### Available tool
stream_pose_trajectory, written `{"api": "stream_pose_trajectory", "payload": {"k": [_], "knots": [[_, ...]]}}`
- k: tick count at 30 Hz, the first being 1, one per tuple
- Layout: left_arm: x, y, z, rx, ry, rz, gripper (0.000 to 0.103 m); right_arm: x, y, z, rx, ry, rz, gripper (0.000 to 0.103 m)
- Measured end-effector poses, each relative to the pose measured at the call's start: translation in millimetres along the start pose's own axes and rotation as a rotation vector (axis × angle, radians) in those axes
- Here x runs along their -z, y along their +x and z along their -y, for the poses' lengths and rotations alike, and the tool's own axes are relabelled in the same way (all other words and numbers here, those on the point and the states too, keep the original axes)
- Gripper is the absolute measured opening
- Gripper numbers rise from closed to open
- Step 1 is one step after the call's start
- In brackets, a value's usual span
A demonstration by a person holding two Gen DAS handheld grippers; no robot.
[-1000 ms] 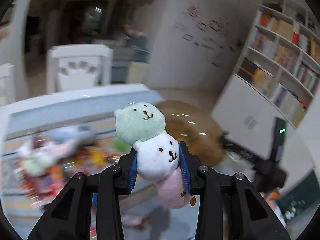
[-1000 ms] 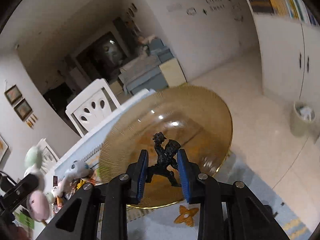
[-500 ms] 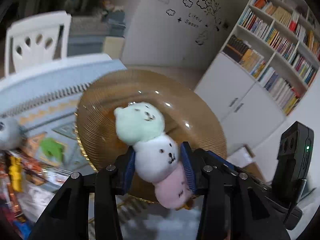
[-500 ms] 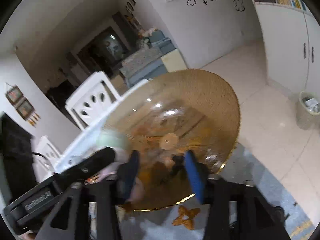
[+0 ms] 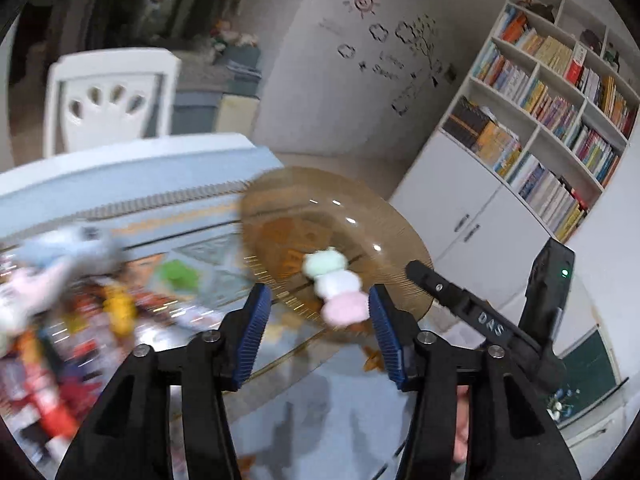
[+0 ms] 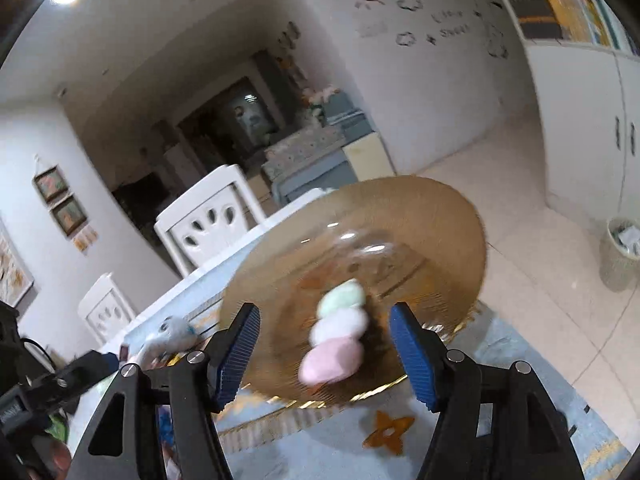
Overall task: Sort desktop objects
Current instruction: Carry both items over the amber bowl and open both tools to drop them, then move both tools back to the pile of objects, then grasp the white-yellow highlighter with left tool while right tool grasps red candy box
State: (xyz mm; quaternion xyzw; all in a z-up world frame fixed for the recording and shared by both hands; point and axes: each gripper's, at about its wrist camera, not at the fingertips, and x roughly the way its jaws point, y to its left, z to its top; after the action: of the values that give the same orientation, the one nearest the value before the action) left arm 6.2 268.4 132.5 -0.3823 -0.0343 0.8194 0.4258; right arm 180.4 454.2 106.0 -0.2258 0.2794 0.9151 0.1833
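A three-ball plush toy [image 5: 335,288], green, white and pink, lies on the amber glass plate [image 5: 280,216]. My left gripper [image 5: 316,336] is open and empty, its blue pads on either side of the toy and pulled back from it. My right gripper [image 6: 326,354] is also open and empty, in front of the same plate [image 6: 440,232]. The plush [image 6: 338,332] lies between its pads in that view. A dark shape beside the plush [image 6: 374,330] may be the black figurine; it is too blurred to tell.
A pile of toys and colourful packets [image 5: 60,304] lies on the left of the table, with a grey-blue plush [image 6: 172,332] among them. White chairs [image 5: 108,96] stand behind the table. A bookshelf [image 5: 552,120] is at the right. A bin [image 6: 622,252] stands on the floor.
My left gripper opened and let the plush go onto the plate, then drew back. My right gripper opened too and no longer holds the black figurine.
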Motion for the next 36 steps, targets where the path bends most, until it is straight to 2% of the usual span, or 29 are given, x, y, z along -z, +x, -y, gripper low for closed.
{"api": "stream_pose_trajectory", "payload": {"k": [2, 6, 8, 12, 16, 18, 22, 25, 27, 30, 32, 36], "knots": [[12, -38, -17, -0.047, -0.027, 0.043, 0.060, 5, -7, -15, -0.020, -0.040, -0.005, 0.066], [35, -93, -46, -0.130, -0.054, 0.118, 0.060, 34, -23, -59, -0.109, -0.120, -0.050, 0.066], [51, -116, -61, -0.181, -0.070, 0.142, 0.060, 46, -19, -83, -0.133, -0.167, -0.081, 0.066], [85, -138, -94, -0.266, -0.110, 0.131, 0.063, 90, -1, -130, -0.124, -0.337, -0.132, 0.066], [120, -128, -119, -0.283, -0.170, 0.051, 0.063, 118, 21, -148, -0.122, -0.420, -0.195, 0.066], [132, -116, -122, -0.268, -0.188, 0.016, 0.063, 119, 19, -147, -0.119, -0.433, -0.176, 0.066], [143, -81, -122, -0.309, -0.216, -0.077, 0.063, 115, 18, -135, -0.128, -0.391, -0.165, 0.066], [149, -70, -125, -0.320, -0.228, -0.100, 0.054, 114, 20, -128, -0.124, -0.362, -0.188, 0.066], [150, -69, -124, -0.308, -0.231, -0.096, 0.037, 115, 22, -127, -0.133, -0.346, -0.207, 0.066], [149, -68, -120, -0.274, -0.222, -0.088, 0.024, 117, 25, -128, -0.153, -0.344, -0.229, 0.066], [151, -69, -113, -0.280, -0.190, -0.081, 0.020, 121, 30, -133, -0.178, -0.361, -0.270, 0.066], [158, -76, -110, -0.308, -0.166, -0.062, 0.020, 130, 42, -151, -0.217, -0.426, -0.365, 0.066]]}}
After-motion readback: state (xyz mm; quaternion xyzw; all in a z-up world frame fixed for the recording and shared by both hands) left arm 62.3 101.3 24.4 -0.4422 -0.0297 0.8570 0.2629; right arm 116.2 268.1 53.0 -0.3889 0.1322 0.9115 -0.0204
